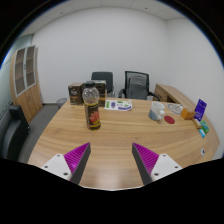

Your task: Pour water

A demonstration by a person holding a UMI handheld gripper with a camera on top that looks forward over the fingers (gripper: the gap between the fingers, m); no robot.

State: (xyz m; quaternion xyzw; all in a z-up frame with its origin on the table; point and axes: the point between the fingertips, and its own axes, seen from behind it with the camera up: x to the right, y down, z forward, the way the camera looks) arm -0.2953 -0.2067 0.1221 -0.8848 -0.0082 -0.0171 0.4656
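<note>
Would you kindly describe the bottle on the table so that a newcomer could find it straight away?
Start at the long wooden table in the office. The bottle stands upright, beyond the open claw, ahead of its left finger, with a dark box just behind it. It is the only tall clear bottle there, holding amber liquid under a dark cap.

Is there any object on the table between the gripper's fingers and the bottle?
Nothing visible. The open gripper hangs over bare table, and the bottle stands beyond the fingers, slightly left of the gap. The brown box sits behind the bottle, not before it.
</note>
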